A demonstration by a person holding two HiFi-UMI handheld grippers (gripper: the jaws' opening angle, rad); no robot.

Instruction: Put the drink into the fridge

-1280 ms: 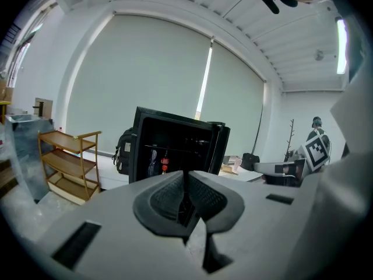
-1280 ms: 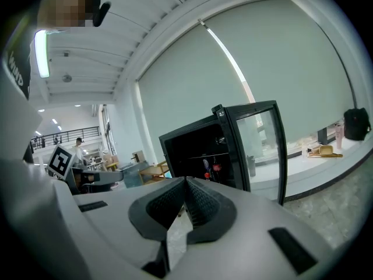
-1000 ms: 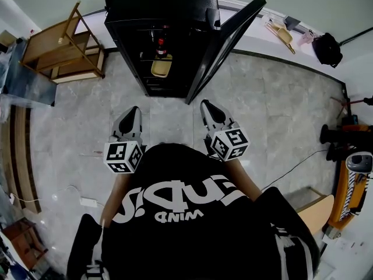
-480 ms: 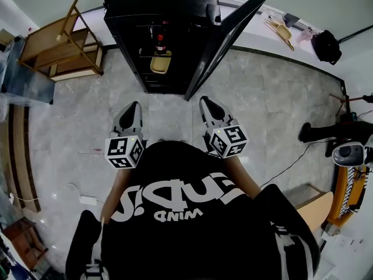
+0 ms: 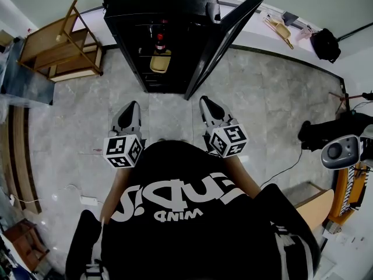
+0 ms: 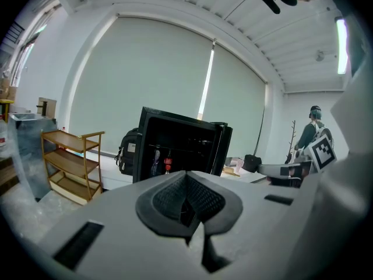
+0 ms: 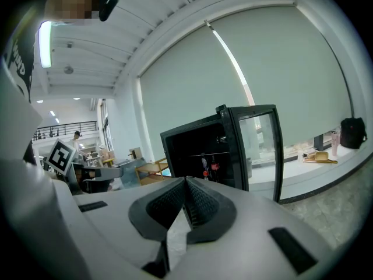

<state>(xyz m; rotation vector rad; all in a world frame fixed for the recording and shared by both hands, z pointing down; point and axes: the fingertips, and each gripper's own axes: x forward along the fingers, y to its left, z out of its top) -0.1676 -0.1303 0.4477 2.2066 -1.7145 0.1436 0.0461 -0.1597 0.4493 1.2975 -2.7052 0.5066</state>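
I stand facing the fridge, with its door swung open to the right. A red-capped drink stands upright on a shelf inside. My left gripper and right gripper hover side by side over the floor, well apart from the fridge. Both have their jaws pressed together with nothing between them. I judge the drink is already in place. At most, the door is left to shut.
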